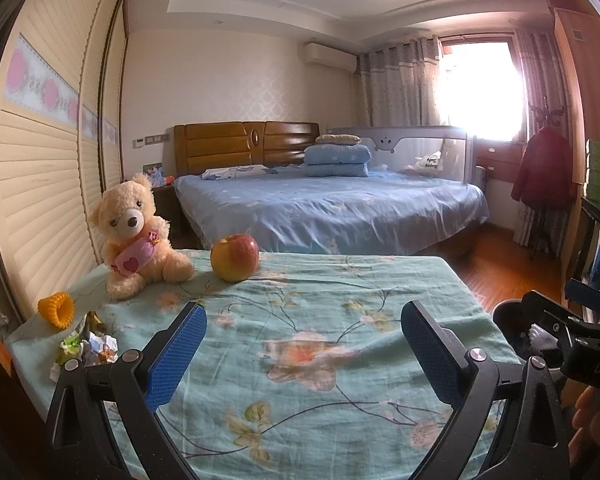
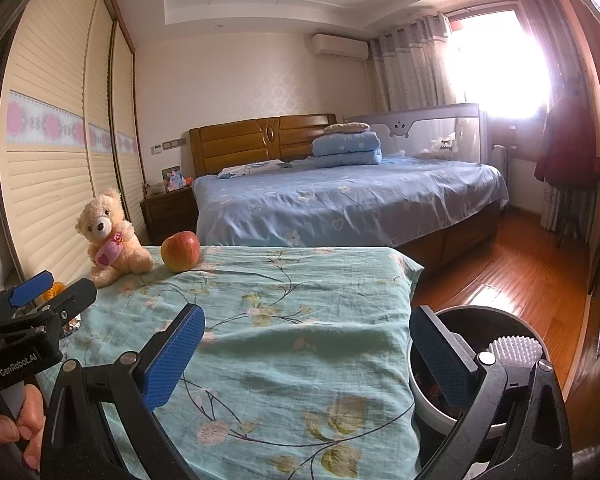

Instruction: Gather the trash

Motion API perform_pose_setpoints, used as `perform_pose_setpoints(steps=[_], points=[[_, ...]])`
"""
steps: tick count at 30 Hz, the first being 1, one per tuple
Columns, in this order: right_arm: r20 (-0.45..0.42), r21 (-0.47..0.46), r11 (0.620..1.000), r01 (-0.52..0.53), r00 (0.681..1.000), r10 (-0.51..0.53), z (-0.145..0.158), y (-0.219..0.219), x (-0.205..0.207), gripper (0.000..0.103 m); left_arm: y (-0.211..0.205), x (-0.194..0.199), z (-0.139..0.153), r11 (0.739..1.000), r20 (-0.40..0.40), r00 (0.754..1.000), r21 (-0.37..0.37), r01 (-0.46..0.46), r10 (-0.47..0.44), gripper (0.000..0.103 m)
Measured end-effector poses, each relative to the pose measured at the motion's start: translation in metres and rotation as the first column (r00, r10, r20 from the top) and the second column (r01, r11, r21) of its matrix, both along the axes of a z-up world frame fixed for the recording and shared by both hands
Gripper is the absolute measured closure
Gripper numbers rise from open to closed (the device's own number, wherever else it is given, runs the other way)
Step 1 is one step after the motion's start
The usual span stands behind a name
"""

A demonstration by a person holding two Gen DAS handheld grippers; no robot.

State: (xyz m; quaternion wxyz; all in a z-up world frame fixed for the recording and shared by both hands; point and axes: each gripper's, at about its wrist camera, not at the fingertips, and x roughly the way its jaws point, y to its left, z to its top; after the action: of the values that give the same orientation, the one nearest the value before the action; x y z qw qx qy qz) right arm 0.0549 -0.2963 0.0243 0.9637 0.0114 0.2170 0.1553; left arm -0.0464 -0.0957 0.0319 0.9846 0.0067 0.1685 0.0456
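Crumpled paper and wrapper trash [image 1: 90,350] lies at the left edge of the table covered with a green floral cloth [image 1: 300,320]. A round bin [image 2: 480,364] with a white rim stands on the floor at the table's right side, holding a white bristly item [image 2: 514,350]; the bin also shows in the left wrist view [image 1: 512,320]. My left gripper [image 1: 302,344] is open and empty over the cloth, right of the trash. My right gripper [image 2: 306,354] is open and empty, its right finger over the bin.
A teddy bear [image 1: 136,236], an apple [image 1: 235,257] and an orange ridged cup [image 1: 56,309] sit on the table's far left. Beyond the table is a blue bed [image 1: 328,208]. A slatted wardrobe [image 1: 44,184] is on the left; wooden floor [image 2: 512,276] is on the right.
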Motion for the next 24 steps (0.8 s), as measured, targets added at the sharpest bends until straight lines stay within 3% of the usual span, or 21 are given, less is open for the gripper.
perform_pose_setpoints(steps=[24], points=[[0.000,0.001,1.000,-0.006,1.000,0.006,0.0030,0.0016,-0.0017,0.000,0.0026,0.0019,-0.0020,1.000,0.002,1.000,0.001,0.009,-0.009,0.004]])
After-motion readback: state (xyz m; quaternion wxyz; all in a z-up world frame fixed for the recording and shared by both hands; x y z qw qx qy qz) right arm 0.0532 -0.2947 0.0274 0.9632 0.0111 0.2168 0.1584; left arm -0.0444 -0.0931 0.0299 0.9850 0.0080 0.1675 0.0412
